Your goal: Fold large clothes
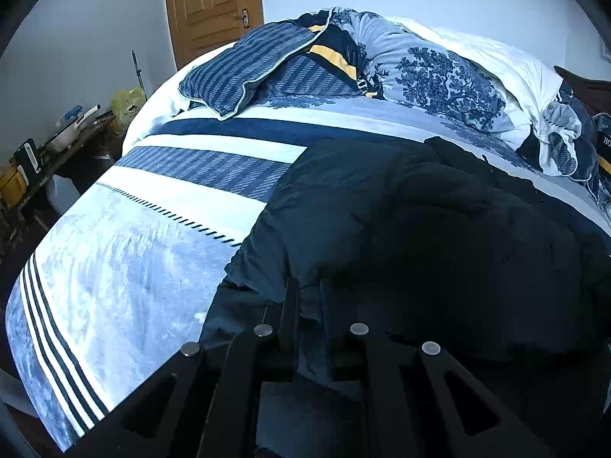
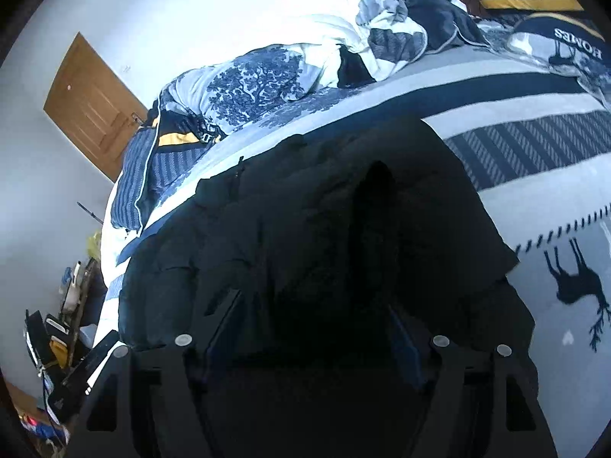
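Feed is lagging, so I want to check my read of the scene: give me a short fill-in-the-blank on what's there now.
1. The dark jacket lies on a ____.
2. The left tool's jaws are nearly ____.
3. The right tool's jaws stand ____ over the jacket.
4. The door behind the pillows is ____.

Missing words: bed; shut; open; closed

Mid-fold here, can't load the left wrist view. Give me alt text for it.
The left gripper, its fingers nearly together, pinches the near edge of a dark padded jacket that lies bunched on a bed with a blue-and-white striped cover. Rumpled pillows and bedding pile at the far end, before a white wall and a wooden door.
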Demonstrator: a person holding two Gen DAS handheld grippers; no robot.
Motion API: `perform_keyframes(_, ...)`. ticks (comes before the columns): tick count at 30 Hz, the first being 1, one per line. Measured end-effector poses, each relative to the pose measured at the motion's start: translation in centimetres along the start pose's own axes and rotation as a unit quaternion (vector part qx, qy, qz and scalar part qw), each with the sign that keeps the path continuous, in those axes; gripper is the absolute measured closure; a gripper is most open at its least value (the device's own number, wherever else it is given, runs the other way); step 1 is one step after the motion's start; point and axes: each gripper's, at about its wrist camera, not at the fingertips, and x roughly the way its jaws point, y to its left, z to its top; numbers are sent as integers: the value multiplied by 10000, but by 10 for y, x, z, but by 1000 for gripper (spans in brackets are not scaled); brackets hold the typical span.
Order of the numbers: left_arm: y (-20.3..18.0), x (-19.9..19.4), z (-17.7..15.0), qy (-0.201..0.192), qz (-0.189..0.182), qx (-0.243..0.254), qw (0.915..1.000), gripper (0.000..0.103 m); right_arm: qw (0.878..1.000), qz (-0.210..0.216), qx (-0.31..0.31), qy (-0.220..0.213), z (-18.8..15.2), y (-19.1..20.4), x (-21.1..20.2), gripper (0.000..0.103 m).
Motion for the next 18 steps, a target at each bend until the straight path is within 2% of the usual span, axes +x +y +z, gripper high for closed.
perform_keyframes(3,4,2,-3,240,-209,-66,9995,93,9997,-46,219,97,-8,-11,-6,28)
perform_keyframes(5,15,1,-8,414,-515,-251,9975,86,9987,112,460,209,-19,-20,-12,28)
perform_keyframes(6,22,1,-10,499,-684,-369,9957,68,9973,302,595,296,-27,-25,-16,28)
perform_keyframes(7,27,1,-13,552,-823,-487,9939,44,9963,414,676,333,-31,-27,-18,28)
perform_keyframes(8,33,0,-14,570,-943,-641,9918,35,9948,564,770,367,-37,-28,-21,28)
perform_keyframes(9,38,-2,-14,544,-1043,-813,9897,30,9932,714,832,403,-41,-27,-22,28)
perform_keyframes(10,43,-2,-12,537,-1134,-972,9873,30,9904,955,872,487,-43,-25,-19,28)
perform_keyframes(12,45,5,-4,645,-1152,-1028,9859,30,9882,1121,869,576,-37,-20,-9,28)
perform_keyframes(14,40,15,8,624,-940,-909,9894,30,9863,1203,1014,501,-21,-19,1,29)
perform_keyframes(15,35,26,15,714,-809,-706,9917,37,9846,1292,1084,466,-12,-20,7,29)
perform_keyframes(16,32,34,18,774,-722,-605,9925,67,9829,1333,1151,544,2,-21,21,33)
perform_keyframes(18,26,55,22,1100,-561,-478,9912,99,9848,1010,1124,851,19,-22,46,76)
